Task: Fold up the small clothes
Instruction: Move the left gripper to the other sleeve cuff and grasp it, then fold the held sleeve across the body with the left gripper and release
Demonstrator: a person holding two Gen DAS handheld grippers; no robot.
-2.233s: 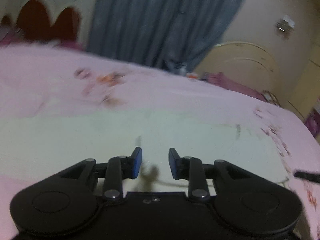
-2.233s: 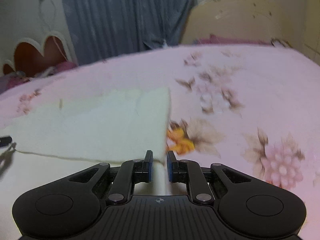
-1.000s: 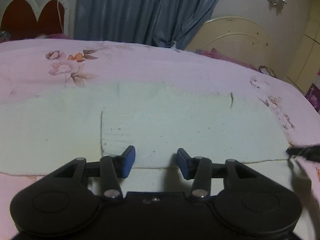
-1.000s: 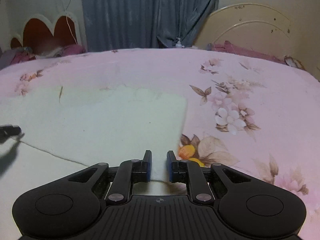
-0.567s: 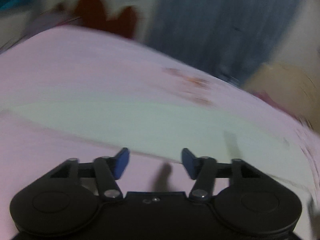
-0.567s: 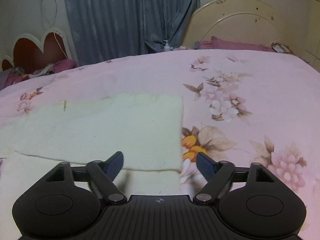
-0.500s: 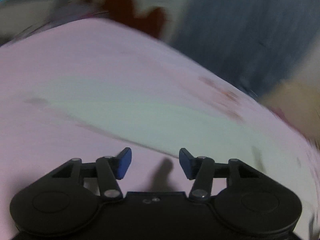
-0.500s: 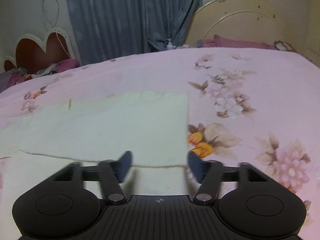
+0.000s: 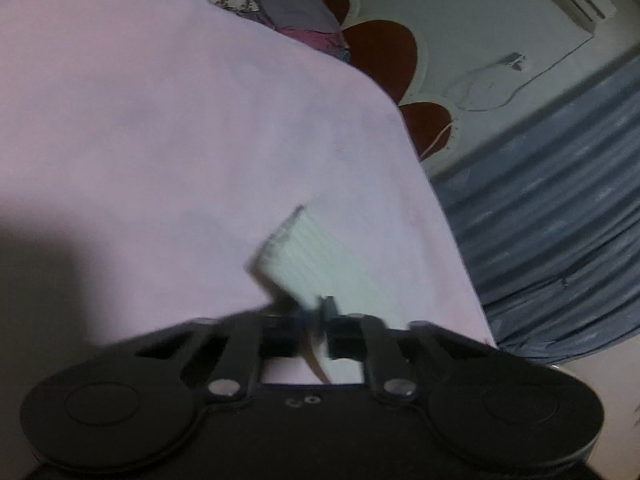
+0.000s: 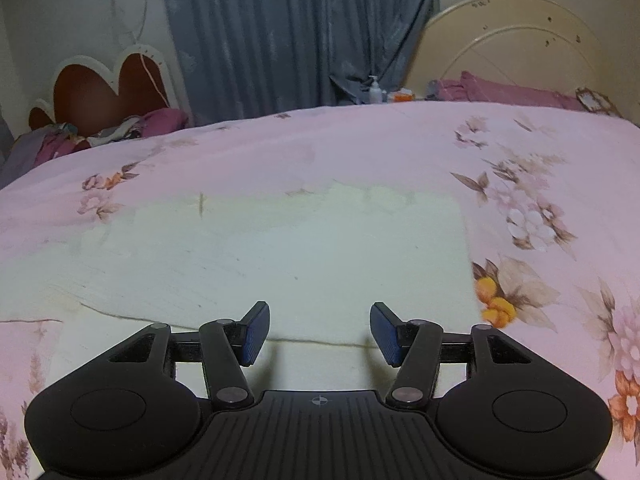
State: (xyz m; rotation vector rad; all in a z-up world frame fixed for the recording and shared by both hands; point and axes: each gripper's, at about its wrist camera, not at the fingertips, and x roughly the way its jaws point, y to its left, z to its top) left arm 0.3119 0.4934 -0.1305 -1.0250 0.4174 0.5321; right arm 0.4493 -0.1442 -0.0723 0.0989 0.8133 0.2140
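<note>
Left gripper (image 9: pixel 316 320) clenched on an edge of the cloth (image 9: pixel 316 256); a thin strip of fabric runs down between the closed fingers toward the body, view tilted and blurred. Cloth in that view is a pale cream piece rising from the jaws across the pink sheet (image 9: pixel 160 120). Right gripper (image 10: pixel 319 334) released, blue pads (image 10: pixel 256 332) spread wide, nothing between them, hovering just above the near fold edge of the cloth (image 10: pixel 280 256). In the right view the cloth lies flat on the bed, folded once: upper layer's hem runs across just in front of the fingers, lower layer showing below it. Right edge of the cloth is straight, just beside an orange flower print (image 10: pixel 494 300). Sheet is pink with floral pattern. Behind the bed: blue curtain (image 10: pixel 280 32), cream round headboard (image 10: pixel 520 48), red scalloped headboard (image 10: pixel 104 88) at left, purple bedding piled by both. A pump bottle (image 10: pixel 375 89) stands by the curtain; contents unclear.
</note>
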